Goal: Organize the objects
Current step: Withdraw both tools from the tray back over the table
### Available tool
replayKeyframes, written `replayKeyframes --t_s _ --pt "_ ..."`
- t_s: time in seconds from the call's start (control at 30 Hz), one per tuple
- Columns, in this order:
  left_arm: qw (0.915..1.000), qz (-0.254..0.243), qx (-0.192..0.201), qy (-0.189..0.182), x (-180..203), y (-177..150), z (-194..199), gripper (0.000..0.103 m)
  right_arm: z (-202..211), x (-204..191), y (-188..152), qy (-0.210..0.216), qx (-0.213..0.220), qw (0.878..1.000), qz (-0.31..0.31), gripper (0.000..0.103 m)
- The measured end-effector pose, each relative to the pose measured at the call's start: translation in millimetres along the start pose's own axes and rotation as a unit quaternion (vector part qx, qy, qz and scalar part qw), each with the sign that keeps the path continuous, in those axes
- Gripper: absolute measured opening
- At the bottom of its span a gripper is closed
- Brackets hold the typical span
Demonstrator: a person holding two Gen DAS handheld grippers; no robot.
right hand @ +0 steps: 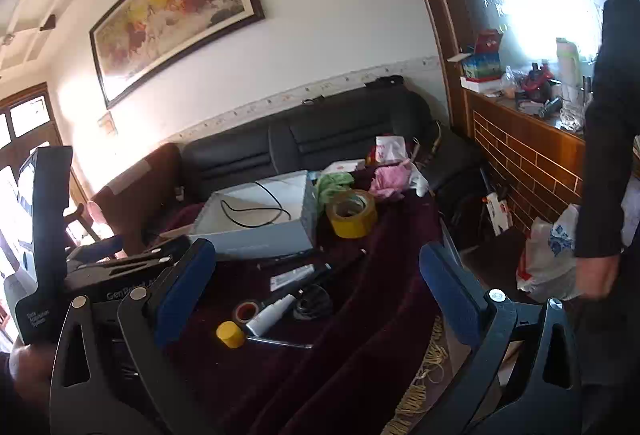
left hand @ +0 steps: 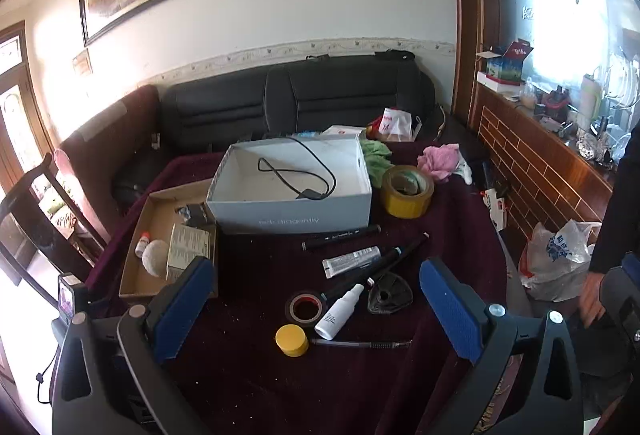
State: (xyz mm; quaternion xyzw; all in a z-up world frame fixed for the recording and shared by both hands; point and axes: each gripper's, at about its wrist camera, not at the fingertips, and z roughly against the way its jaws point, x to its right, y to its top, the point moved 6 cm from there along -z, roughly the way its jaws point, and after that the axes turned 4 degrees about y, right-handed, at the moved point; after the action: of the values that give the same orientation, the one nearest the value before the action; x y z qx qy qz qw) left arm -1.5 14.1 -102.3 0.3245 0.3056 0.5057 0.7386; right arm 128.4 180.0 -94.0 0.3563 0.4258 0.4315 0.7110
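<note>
My left gripper is open and empty, held above loose items on the dark red tablecloth: a yellow cap, a white spray bottle, a small tape roll, a white tube, black markers, a pen and a black triangular piece. A white box holding a black cable stands behind, with a cardboard lid of small items at its left. My right gripper is open and empty, back from the same items; the left gripper's body shows at its left.
A yellow tape roll, green cloth and pink cloth lie at the table's far right. A black sofa runs behind. A brick-patterned counter and a plastic bag stand at the right, beside the person.
</note>
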Motion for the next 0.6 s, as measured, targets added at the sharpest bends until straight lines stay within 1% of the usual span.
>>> replayKeyframes --t_s 0.2,0.27,0.37,0.43,0.5,0.6 --pt "0.9998 0.01 0.0 0.017 -11 4 -9 0.103 -18 13 -6 -0.003 -0.027 0.999 -0.025 0.103" --pt "0.9997 0.015 -0.009 0.02 -14 0 -13 0.103 -23 17 -11 -0.007 -0.037 0.999 -0.038 0.103" --pt "0.9993 0.015 -0.029 0.017 -14 -12 -24 0.103 -32 19 -22 0.002 -0.057 0.997 -0.056 0.103" --pt "0.9985 0.017 -0.049 0.018 -16 -21 -33 0.103 -39 21 -32 0.005 -0.079 0.994 -0.069 0.103" --pt "0.9977 0.022 -0.061 0.022 -22 -28 -38 0.103 -47 27 -44 -0.006 -0.105 0.991 -0.078 0.103" --pt "0.997 0.032 -0.064 0.03 -35 -33 -40 0.103 -51 37 -56 -0.007 -0.125 0.987 -0.104 0.103"
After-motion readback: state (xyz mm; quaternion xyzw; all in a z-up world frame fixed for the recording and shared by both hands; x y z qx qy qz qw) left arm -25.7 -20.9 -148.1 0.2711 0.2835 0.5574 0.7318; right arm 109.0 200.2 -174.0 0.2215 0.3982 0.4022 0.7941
